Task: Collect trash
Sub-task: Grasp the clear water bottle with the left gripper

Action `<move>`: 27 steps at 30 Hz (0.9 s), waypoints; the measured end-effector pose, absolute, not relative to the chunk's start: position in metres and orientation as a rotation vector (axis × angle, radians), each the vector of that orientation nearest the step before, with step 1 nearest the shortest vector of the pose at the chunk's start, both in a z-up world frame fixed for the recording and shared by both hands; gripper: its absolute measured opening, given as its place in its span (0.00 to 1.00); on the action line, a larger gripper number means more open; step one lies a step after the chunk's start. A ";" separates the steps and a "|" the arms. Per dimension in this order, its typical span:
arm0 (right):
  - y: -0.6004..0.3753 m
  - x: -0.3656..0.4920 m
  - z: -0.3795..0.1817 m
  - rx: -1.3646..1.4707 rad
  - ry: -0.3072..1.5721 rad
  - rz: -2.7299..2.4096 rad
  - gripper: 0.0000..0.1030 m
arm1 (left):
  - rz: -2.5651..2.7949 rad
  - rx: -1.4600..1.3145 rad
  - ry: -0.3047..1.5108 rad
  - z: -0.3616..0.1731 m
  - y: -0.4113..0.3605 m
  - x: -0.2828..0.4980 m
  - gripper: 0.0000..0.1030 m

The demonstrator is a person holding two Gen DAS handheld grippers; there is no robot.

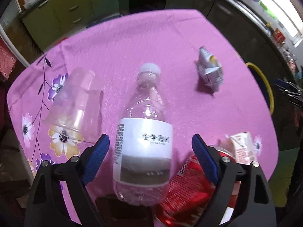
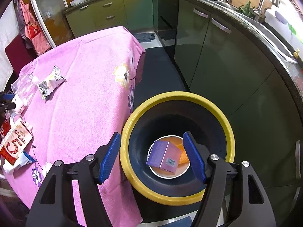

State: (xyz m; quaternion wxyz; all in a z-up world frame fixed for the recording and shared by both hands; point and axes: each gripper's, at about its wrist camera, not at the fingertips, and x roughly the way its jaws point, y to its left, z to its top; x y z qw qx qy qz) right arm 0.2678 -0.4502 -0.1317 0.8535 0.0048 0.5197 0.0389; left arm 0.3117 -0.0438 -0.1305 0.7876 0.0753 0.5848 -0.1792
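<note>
A clear plastic bottle [image 1: 144,132] with a white label lies on the pink tablecloth [image 1: 132,47], its body between the fingers of my open left gripper [image 1: 150,145], not clamped. A clear plastic cup [image 1: 75,102] lies on its side to the left. A red can [image 1: 189,189] and a milk carton [image 1: 244,147] lie to the right; a crumpled white wrapper [image 1: 210,69] lies farther off. My right gripper [image 2: 152,145] is open and empty above a black bin with a yellow rim [image 2: 170,98], which holds a purple box [image 2: 162,156].
The bin stands on the floor beside the table's right edge [image 2: 136,71]. Green kitchen cabinets [image 2: 217,53] and a counter with a sink [image 2: 265,15] run along the right and back. The carton [image 2: 15,145] and wrapper [image 2: 51,81] also show in the right wrist view.
</note>
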 end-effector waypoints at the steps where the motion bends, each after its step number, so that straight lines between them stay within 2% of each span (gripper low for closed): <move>1: -0.450 0.269 -0.133 0.014 1.095 0.084 0.66 | -0.385 0.169 1.275 -0.135 -0.045 0.314 0.80; 3: -0.451 0.270 -0.136 0.019 1.100 0.088 0.66 | -0.376 0.176 1.300 -0.143 -0.045 0.316 0.80; 8: -0.453 0.276 -0.145 0.016 1.114 0.096 0.66 | -0.374 0.183 1.331 -0.153 -0.048 0.322 0.69; 12: -0.451 0.278 -0.148 0.011 1.124 0.102 0.66 | -0.364 0.190 1.353 -0.162 -0.049 0.325 0.65; 27: -0.451 0.277 -0.148 0.016 1.127 0.105 0.66 | -0.361 0.235 1.293 -0.149 -0.070 0.326 0.61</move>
